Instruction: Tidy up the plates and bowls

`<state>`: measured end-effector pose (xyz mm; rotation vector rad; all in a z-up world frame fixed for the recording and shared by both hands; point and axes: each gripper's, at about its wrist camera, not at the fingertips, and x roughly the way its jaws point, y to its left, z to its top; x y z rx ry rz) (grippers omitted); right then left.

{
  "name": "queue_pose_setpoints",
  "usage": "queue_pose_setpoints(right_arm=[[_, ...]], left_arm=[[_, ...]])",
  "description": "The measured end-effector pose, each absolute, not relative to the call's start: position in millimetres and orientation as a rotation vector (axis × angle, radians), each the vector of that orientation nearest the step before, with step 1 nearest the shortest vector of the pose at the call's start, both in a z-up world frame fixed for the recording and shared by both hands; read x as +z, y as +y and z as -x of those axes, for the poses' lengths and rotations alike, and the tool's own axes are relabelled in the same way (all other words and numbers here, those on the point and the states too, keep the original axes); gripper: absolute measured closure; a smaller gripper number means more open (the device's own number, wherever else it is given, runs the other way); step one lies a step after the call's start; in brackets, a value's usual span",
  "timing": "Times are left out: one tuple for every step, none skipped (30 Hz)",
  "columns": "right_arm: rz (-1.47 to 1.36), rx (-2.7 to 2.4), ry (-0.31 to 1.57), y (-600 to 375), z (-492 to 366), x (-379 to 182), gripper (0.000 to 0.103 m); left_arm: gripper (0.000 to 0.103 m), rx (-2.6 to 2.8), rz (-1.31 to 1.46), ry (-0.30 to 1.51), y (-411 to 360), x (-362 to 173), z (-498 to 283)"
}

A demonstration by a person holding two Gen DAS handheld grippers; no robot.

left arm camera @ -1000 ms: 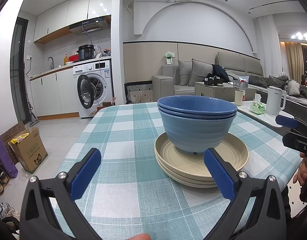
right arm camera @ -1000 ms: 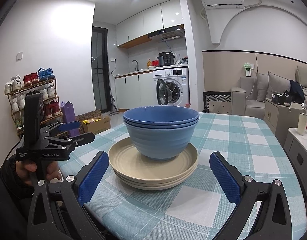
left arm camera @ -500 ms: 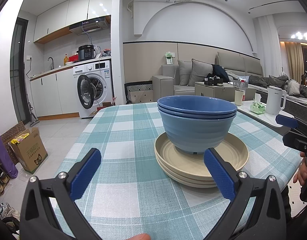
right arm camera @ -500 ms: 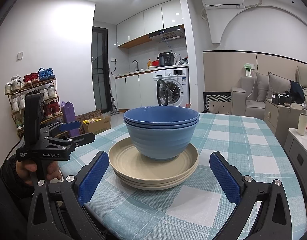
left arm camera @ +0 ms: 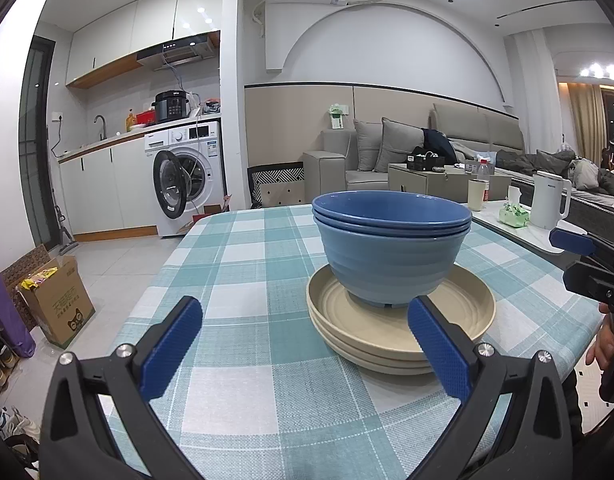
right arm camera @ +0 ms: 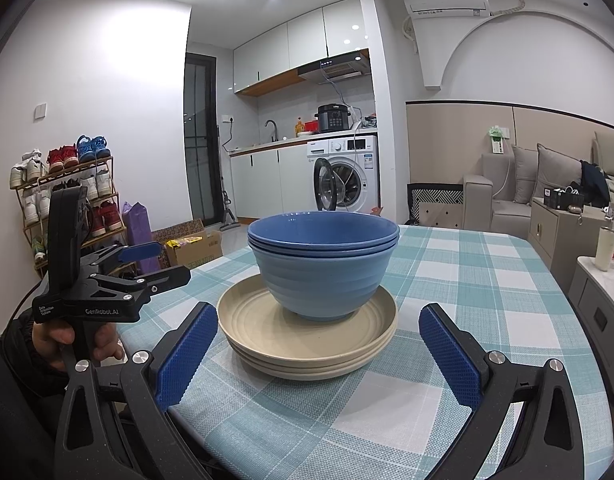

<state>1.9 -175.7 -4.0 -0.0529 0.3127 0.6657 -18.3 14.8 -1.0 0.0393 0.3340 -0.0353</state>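
Both grippers spread wide and holding nothing: my left gripper [left arm camera: 305,346] and right gripper [right arm camera: 317,354] hang over the near edge of the checked table [right arm camera: 467,280].

I count three nested blue bowls [right arm camera: 323,256] by their rims, on three stacked beige plates [right arm camera: 307,344], near the table's middle. The bowls hide the plates' centre; the lower plates show only as edges.
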Motion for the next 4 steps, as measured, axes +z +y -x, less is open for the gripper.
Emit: queue_pose_setpoints(right_arm=[[0.052,0.667,0.313,-175.0,-1.9,-4.1,0.001],[0.053,0.667,0.313,-174.9,-1.9,-4.1,0.001],[0.054,0.666,0.313,-174.7,-1.8,-4.2,0.001],[0.054,0.665,0.312,-174.7,-1.7,-4.2,0.001]], left_arm=[[0.0,-0.039,-0.04,0.33,14.6,-1.1,19.0],[0.0,-0.042,-0.041,0.327,14.1,-1.2,19.7],[0.0,-0.044,-0.042,0.325,13.2,-1.4,20.1],[0.0,-0.046,-0.044,0.325,12.5,-1.4,20.2]])
